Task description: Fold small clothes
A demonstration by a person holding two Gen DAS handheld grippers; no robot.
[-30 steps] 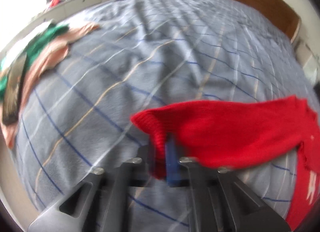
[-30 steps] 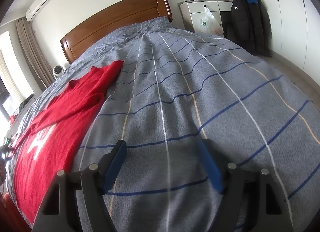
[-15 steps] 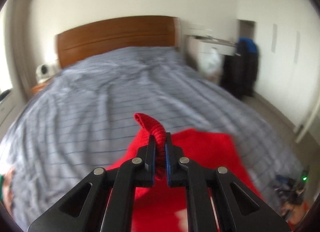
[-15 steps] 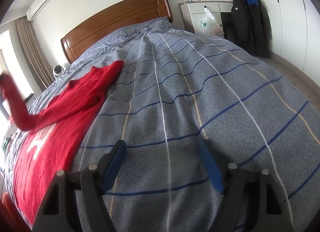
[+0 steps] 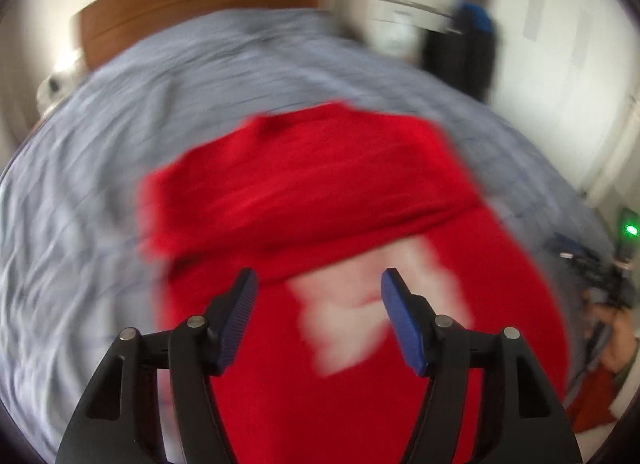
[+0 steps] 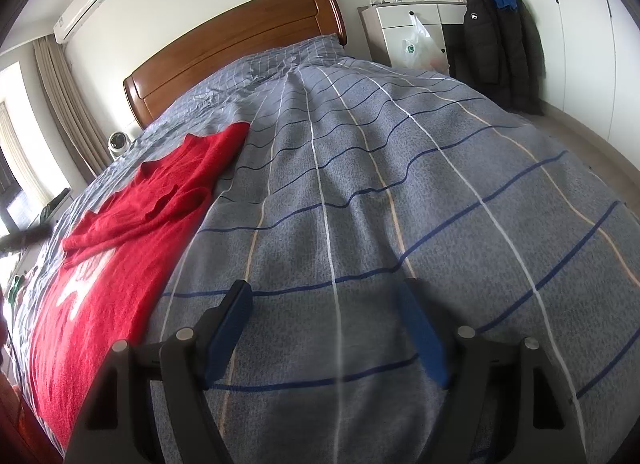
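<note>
A red knit sweater (image 5: pixel 328 192) with a white print lies flat on the grey-blue checked bedspread (image 5: pixel 80 192). One sleeve is folded across its chest. My left gripper (image 5: pixel 318 288) is open and empty just above the sweater's front; this view is blurred. In the right wrist view the sweater (image 6: pixel 132 224) lies at the left side of the bed. My right gripper (image 6: pixel 326 304) is open and empty over bare bedspread (image 6: pixel 400 184) to the sweater's right.
A wooden headboard (image 6: pixel 240 44) stands at the far end. A white cabinet (image 6: pixel 412 32) and hanging dark coats (image 6: pixel 496 32) stand right of the bed. The floor (image 6: pixel 592 132) runs along the bed's right edge.
My left gripper held the red sleeve and carried it up and over the sweater. It has now opened and the sleeve lies across the chest. The right gripper has not moved.
</note>
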